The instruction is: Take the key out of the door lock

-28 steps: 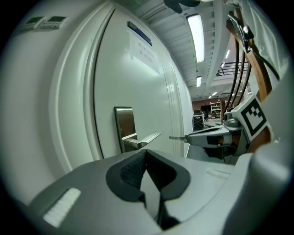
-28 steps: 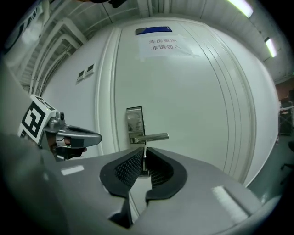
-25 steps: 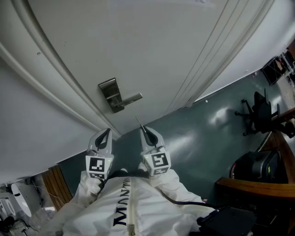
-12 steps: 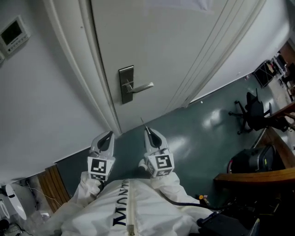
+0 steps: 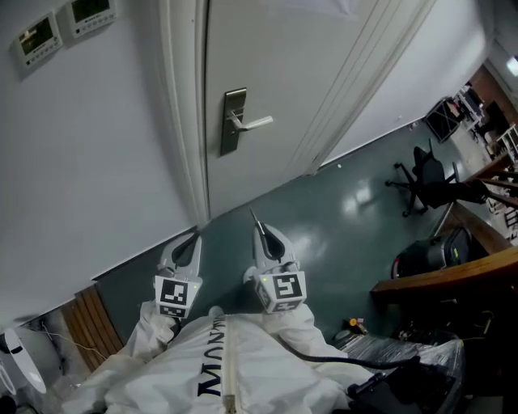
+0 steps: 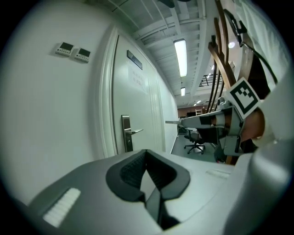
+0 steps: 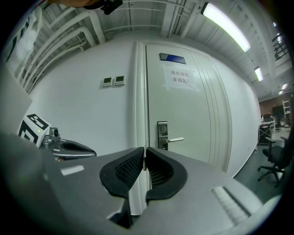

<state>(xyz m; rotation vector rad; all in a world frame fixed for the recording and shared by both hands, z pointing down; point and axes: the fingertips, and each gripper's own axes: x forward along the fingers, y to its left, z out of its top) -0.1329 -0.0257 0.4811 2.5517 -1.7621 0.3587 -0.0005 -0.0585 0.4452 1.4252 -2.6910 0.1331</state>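
The white door (image 5: pixel 283 65) carries a steel lock plate (image 5: pixel 233 121) with a lever handle (image 5: pixel 252 124); both also show in the right gripper view, lock plate (image 7: pixel 162 133) and handle (image 7: pixel 174 139). Both grippers are held close to my body, well back from the door. My right gripper (image 5: pixel 259 232) is shut on a thin metal key (image 5: pixel 254 218), which sticks out past its tips; between the pads the key (image 7: pixel 144 156) shows edge-on. The left gripper view shows the same key (image 6: pixel 173 122) pointing left. My left gripper (image 5: pixel 192 240) is shut with nothing in it.
Two wall control panels (image 5: pixel 65 24) hang left of the door frame. A black office chair (image 5: pixel 421 182) stands on the green floor at right, beside a wooden desk edge (image 5: pixel 453 275) and a black bag (image 5: pixel 429 255). Wooden slats (image 5: pixel 81 323) lie at lower left.
The head view has swung, so the door and lock plate now appear higher and more upright. Both grippers stay by my body; the right one still grips the key.
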